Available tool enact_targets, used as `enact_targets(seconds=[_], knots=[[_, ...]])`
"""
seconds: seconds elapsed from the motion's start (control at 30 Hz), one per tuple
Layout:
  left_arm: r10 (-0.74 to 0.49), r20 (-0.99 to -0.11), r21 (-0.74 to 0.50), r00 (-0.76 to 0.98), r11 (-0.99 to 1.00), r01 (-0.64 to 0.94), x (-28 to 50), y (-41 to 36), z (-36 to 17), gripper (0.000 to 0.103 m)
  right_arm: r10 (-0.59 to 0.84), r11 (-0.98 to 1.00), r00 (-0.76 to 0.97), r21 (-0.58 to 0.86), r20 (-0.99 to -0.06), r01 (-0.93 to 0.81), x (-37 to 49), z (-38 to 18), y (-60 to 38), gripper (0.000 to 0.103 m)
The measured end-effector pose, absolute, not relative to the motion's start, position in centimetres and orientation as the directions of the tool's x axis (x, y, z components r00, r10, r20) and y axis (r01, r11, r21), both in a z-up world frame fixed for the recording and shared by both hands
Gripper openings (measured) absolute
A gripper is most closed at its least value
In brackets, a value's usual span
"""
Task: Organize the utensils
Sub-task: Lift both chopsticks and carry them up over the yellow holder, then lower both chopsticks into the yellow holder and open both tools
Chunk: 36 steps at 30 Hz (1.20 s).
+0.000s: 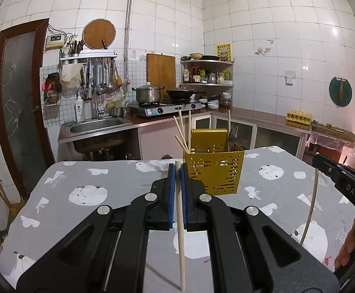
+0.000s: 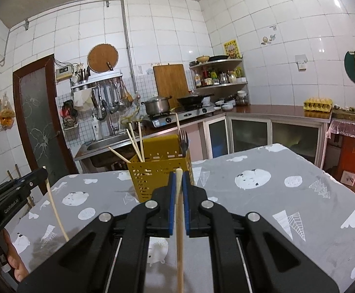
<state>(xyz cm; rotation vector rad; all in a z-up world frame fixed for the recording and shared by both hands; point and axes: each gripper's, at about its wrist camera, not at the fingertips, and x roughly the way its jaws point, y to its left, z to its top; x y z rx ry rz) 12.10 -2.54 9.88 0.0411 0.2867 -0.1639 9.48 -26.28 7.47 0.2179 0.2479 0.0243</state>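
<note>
A yellow perforated utensil holder (image 1: 214, 171) stands on the grey patterned table (image 1: 104, 183); it holds several chopsticks (image 1: 183, 134) and a dark fork (image 1: 233, 135). My left gripper (image 1: 178, 168) is shut on a pale chopstick (image 1: 180, 232), held upright just in front and left of the holder. My right gripper (image 2: 179, 174) is shut on another chopstick (image 2: 179, 232), held upright in front of the holder (image 2: 158, 175). Each gripper with its chopstick shows in the other's view, the right one (image 1: 343, 175) at the right edge, the left one (image 2: 18, 188) at the left edge.
Behind the table are a sink (image 1: 99, 124), a gas stove with a pot (image 1: 149, 92) and a wok (image 1: 180, 92), a corner shelf of bottles (image 1: 206, 73) and a counter with an egg tray (image 1: 298, 116). A brown door (image 1: 18, 97) stands at left.
</note>
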Motion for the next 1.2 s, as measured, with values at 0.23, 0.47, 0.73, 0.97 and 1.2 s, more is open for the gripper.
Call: enact_targets(seconds=[0.23, 0.47, 0.73, 0.97, 1.2], knots=[[-0.163, -0.281, 0.010, 0.946, 0.985, 0.173, 13.0, -2.8, 10.2, 0.003, 0.045, 0.977, 0.975, 0.214, -0.216, 0.002, 10.1, 8.3, -26.0, 0.006], [-0.178, -0.274, 0.007, 0.945, 0.982, 0.187, 14.6, -3.1, 11.0, 0.003, 0.043, 0.977, 0.978, 0.214, -0.204, 0.002, 12.0, 9.0, -26.3, 0.006], [-0.201, -0.256, -0.009, 0.946, 0.979, 0.205, 17.1, -3.6, 13.0, 0.003, 0.038, 0.976, 0.982, 0.217, -0.185, 0.003, 14.8, 10.8, -27.1, 0.006], [-0.228, -0.194, -0.005, 0.954, 0.973, 0.231, 19.6, -5.0, 17.2, 0.003, 0.022, 0.981, 0.989, 0.192, -0.149, 0.007, 18.0, 13.9, -28.0, 0.006], [-0.234, -0.171, -0.012, 0.957, 0.972, 0.236, 24.6, -6.8, 20.9, 0.003, 0.020, 0.976, 0.994, 0.217, -0.103, 0.003, 22.6, 17.5, -29.1, 0.006]])
